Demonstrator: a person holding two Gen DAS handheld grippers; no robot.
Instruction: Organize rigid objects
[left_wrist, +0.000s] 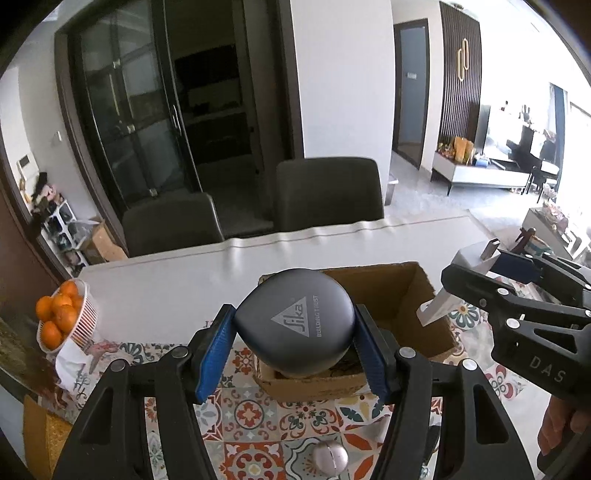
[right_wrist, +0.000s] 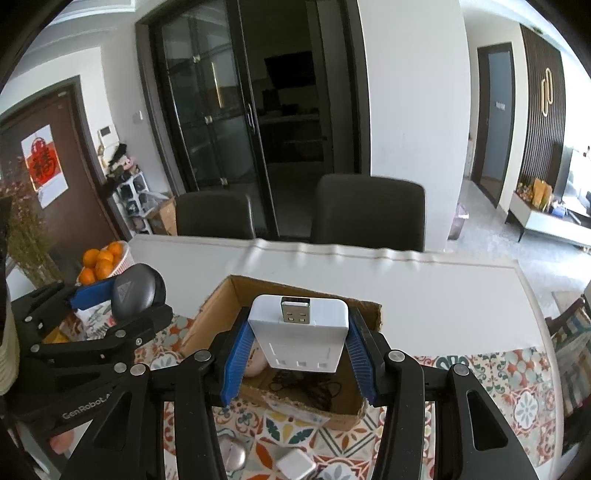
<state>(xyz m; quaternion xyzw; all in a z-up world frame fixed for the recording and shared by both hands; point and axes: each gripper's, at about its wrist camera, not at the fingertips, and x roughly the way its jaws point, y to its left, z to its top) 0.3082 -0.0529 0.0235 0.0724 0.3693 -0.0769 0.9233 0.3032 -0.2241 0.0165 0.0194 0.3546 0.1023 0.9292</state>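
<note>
My left gripper (left_wrist: 293, 332) is shut on a round grey Sika case (left_wrist: 295, 321) and holds it above the near left edge of an open cardboard box (left_wrist: 406, 295). The case also shows in the right wrist view (right_wrist: 136, 295). My right gripper (right_wrist: 297, 332) is shut on a white USB charger (right_wrist: 299, 328) with its metal plug pointing forward, above the same box (right_wrist: 221, 314). The charger shows in the left wrist view (left_wrist: 443, 306) to the right of the box. Dark cables (right_wrist: 306, 387) and a pale object lie inside the box.
A basket of oranges (left_wrist: 61, 317) stands at the table's left. A patterned tile cloth (left_wrist: 258, 413) covers the near table. A pale mouse (left_wrist: 330, 456) and a small white cube (right_wrist: 295, 465) lie in front of the box. Two dark chairs (left_wrist: 328, 192) stand behind the white table.
</note>
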